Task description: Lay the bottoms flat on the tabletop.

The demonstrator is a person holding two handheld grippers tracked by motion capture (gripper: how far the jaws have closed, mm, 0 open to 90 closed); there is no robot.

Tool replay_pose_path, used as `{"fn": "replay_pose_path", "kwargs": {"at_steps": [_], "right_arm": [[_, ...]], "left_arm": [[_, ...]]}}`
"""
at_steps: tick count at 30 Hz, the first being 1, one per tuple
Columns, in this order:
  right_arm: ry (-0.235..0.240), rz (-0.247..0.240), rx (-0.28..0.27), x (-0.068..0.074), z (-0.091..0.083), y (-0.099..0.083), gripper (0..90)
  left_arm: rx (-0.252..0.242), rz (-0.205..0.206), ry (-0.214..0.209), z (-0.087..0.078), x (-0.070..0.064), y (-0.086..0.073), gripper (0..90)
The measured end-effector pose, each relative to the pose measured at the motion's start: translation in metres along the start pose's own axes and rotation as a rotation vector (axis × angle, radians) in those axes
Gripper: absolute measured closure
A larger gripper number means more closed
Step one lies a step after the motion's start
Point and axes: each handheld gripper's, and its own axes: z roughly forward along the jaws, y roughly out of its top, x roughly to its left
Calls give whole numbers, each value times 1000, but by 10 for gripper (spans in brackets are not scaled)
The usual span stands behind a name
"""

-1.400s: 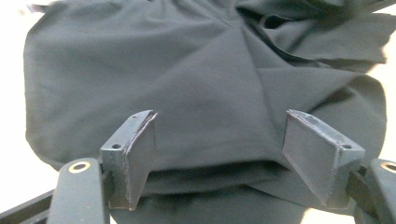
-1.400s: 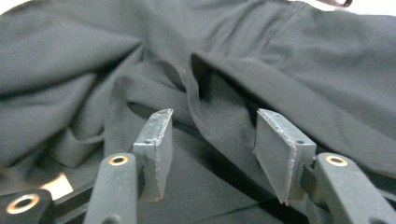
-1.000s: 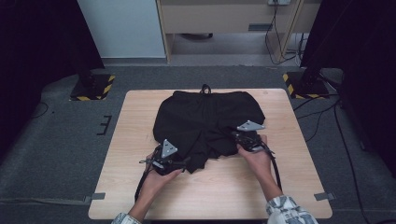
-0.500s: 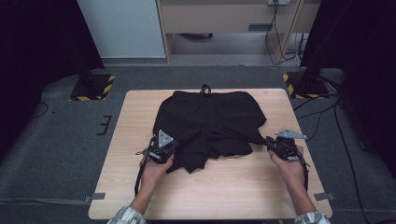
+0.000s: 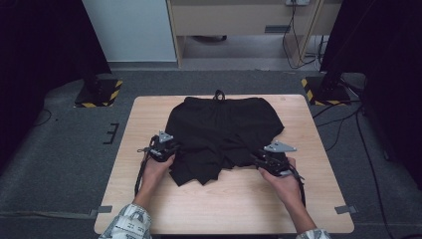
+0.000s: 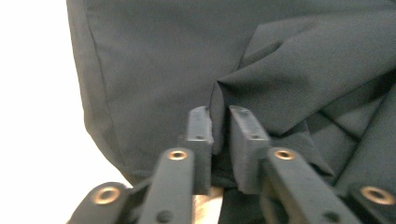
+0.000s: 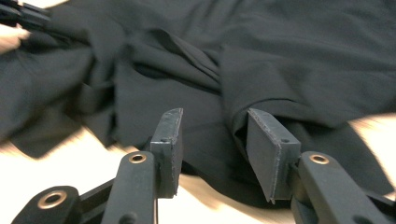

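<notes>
My left gripper [image 6: 219, 128] pinching fold of black shorts [image 5: 221, 129] at their left leg edge, jaws nearly closed on cloth. My right gripper [image 7: 212, 140] jaws apart at shorts' right hem, cloth between but not clamped, though blur makes that hard to judge. Shorts lie mid-table [image 5: 149, 114], waistband far side, legs bunched toward me. To do well: close right on hem first, pull both corners outward evenly, keep cloth low. No containers near shorts.
</notes>
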Motion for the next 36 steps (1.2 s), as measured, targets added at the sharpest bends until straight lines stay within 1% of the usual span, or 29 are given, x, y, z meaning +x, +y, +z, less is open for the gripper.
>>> {"fn": "replay_pose_path", "kwargs": {"at_steps": [1,2,3,4,5,6,7,8,9,12,13,15,17,19,21,23,25,26,27,28,29,30,31,32,34,35,36], "right_arm": [[9,4,-7,4,2,2,558],[17,3,-13,8,4,3,556],[32,-1,-20,13,6,6,554],[43,-2,-29,18,8,8,546],[53,-14,-32,23,10,10,524],[60,-23,-33,28,11,12,493],[57,-27,-28,32,12,14,454],[53,-32,-33,35,13,15,444],[62,-31,-38,37,12,17,440],[84,-45,-44,44,11,20,435],[89,-53,-51,48,10,23,434],[106,-62,-58,54,9,26,434],[133,-96,-46,65,13,27,443],[161,-103,-31,74,21,27,448],[183,-108,-15,84,31,27,458],[197,-123,-4,91,40,28,462],[201,-136,24,98,50,31,463],[201,-138,44,100,55,32,473],[201,-145,78,103,61,33,515],[201,-150,104,105,66,33,578],[209,-157,118,106,69,31,665],[221,-163,127,108,71,30,760],[237,-171,129,111,72,28,833],[246,-168,122,113,73,26,865],[296,-158,113,119,70,22,878],[318,-166,115,124,68,20,879],[352,-180,123,130,64,16,880]], "left_arm": [[-12,0,5,-3,-1,1,636],[-36,-6,14,-9,-2,1,576],[-58,-6,14,-15,-3,1,559],[-75,3,20,-22,-4,1,551],[-87,14,34,-29,-5,1,536],[-95,15,41,-35,-6,0,520],[-97,9,39,-42,-7,-3,512],[-105,0,30,-48,-9,-7,510],[-98,0,21,-54,-13,-12,509],[-59,44,30,-70,-28,-27,506],[-56,43,27,-73,-31,-31,501],[-55,32,4,-81,-39,-39,490],[-52,42,6,-84,-43,-41,478],[-50,32,8,-85,-45,-43,470],[-54,9,10,-86,-45,-46,469],[-65,-8,14,-90,-43,-49,467],[-73,-29,11,-92,-42,-52,466],[-74,-41,13,-93,-41,-55,466],[-72,-53,12,-94,-41,-57,466],[-70,-61,10,-95,-40,-59,466],[-70,-66,11,-96,-41,-60,466],[-69,-68,7,-97,-41,-61,467],[-71,-70,6,-98,-41,-61,468],[-75,-71,5,-99,-42,-61,470],[-90,-60,6,-102,-44,-59,473],[-98,-53,4,-103,-46,-58,473],[-97,-49,3,-103,-47,-57,474]]}}
